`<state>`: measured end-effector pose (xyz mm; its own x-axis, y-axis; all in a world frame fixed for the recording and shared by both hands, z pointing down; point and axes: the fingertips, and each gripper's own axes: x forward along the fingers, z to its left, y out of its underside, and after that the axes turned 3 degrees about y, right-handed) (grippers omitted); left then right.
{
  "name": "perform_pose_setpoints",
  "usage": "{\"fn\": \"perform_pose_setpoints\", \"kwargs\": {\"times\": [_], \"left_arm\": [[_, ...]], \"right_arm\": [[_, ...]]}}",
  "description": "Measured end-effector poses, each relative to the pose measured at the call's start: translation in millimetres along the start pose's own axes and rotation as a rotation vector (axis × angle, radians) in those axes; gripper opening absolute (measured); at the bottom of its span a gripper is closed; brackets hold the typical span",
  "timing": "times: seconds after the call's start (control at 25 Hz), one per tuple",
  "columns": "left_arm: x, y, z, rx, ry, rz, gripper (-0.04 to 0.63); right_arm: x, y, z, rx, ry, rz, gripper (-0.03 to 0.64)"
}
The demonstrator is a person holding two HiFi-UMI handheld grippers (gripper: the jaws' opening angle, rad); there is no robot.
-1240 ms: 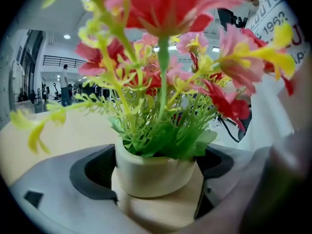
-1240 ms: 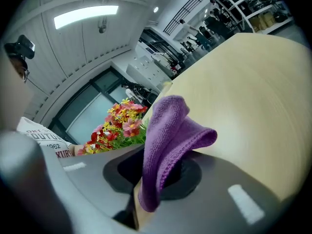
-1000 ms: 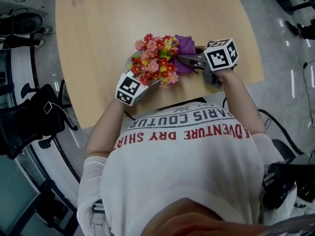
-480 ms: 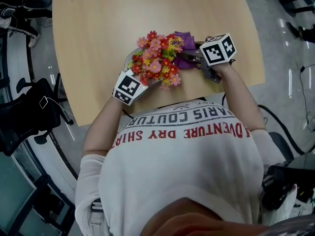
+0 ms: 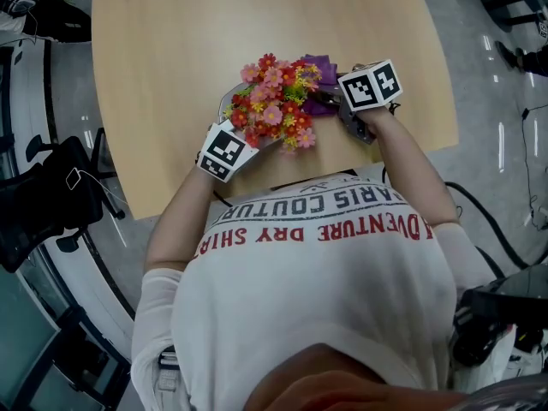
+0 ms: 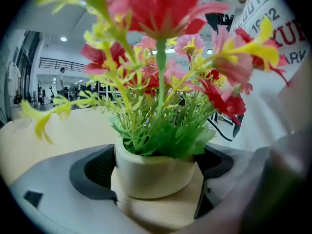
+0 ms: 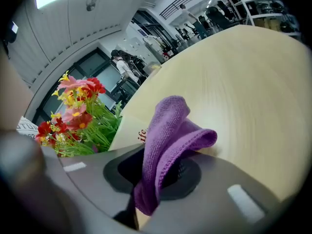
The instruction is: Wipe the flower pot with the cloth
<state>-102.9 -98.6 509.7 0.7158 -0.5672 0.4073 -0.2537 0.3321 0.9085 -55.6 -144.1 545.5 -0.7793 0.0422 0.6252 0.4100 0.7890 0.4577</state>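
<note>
Head view: flower pot body hidden under its flowers (image 5: 276, 103). Only a pale sliver shows at the bouquet's left edge. Jaw tips of both grippers are covered there by blooms and marker cubes. Left gripper view: upper blooms cut off by the frame edge and out of focus, and the lower right corner is a blurred grey mass. Whether the pot stands on the table (image 5: 171, 50) or is lifted clear cannot be told. Right gripper view: only a corner of the pot's side shows past the cloth, with a fragment of dark print, too partial to read. Cloth-to-pot contact cannot be confirmed. Left gripper (image 6: 153, 177): jaws spread wide and closed against both sides of the flower pot (image 6: 146, 167), dark ribbed pads touching it. Pot is a smooth, matte, cream round cup above a pale wood-grained lower part (image 6: 161, 211). One piece or two, unclear. Flowers look artificial: red, pink and yellow petals, stiff green stems and leaves. Right gripper (image 7: 158, 174): jaws nearly together, pinching the cloth (image 7: 170, 130), a purple fine-looped microfibre with a stitched hem. It stands up from the jaws in a soft fold. Pot sits near the table's near edge, between the two grippers, with the cloth just beside the flowers on the right. Table top is light wood laminate, smooth.
</note>
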Motion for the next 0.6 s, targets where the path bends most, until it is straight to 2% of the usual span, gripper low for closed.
{"fn": "perform_pose_setpoints", "kwargs": {"times": [0.32, 0.48, 0.6], "left_arm": [[-20, 1, -4, -0.024, -0.085, 0.004, 0.526], [-34, -2, -9, -0.060, -0.222, -0.043, 0.526], [-35, -2, -11, -0.127, -0.343, -0.076, 0.528]], "right_arm": [[-29, 4, 10, 0.060, 0.021, -0.172, 0.044], [-44, 14, 20, 0.081, 0.025, -0.234, 0.045], [-55, 24, 20, 0.102, 0.031, -0.284, 0.044]]}}
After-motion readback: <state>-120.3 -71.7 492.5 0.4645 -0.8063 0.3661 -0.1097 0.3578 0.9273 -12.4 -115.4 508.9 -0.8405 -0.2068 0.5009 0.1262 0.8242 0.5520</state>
